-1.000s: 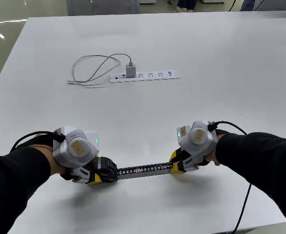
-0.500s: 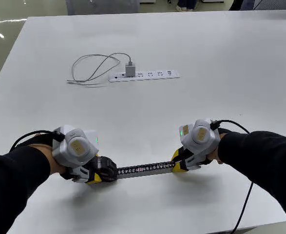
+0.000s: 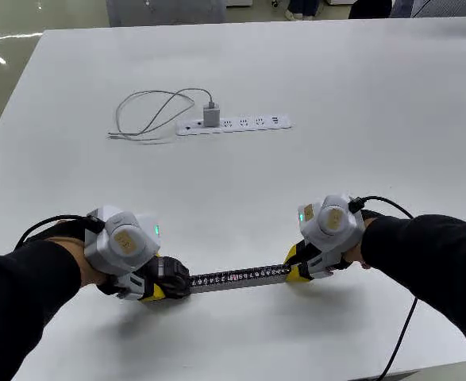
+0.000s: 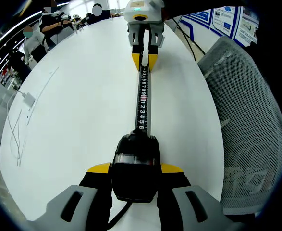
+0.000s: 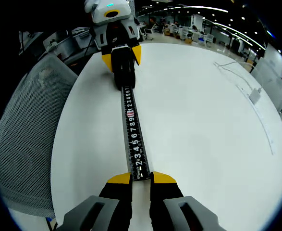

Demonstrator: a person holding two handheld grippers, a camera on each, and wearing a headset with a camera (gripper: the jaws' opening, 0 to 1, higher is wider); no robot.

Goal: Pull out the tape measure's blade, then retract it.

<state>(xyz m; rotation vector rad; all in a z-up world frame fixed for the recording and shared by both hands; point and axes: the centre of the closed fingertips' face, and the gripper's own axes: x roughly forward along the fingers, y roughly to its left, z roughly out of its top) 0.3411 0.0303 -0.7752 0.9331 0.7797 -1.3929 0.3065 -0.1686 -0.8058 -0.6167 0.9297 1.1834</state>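
**Left gripper** (image 3: 149,284): jaws closed against the two sides of the tape measure case (image 4: 136,163), a black body with a yellow trim. The case sits low over the table (image 3: 336,95), at its near edge; whether it touches the surface cannot be told.

**Right gripper** (image 5: 141,179): jaws drawn nearly together, pinching the free end of the blade (image 5: 132,130) between the yellow tips. It faces the left gripper along one line.

**Blade**: a straight, flat run from the mouth of the case to the right gripper, printed numerals facing up, just above the tabletop. The two grippers stand apart by this exposed run.

**Surroundings**: a white power strip (image 3: 233,123) with a charger (image 3: 211,116) plugged in and a looped cable (image 3: 149,111), well apart from the work, toward the middle of the table. A grey mesh chair (image 4: 246,120) stands beside the table.

**Progress, as judged**: the pull-out is under way, with part of the blade drawn. How much more is wanted cannot be told. The retraction is not yet begun, so the larger share of the task is left.
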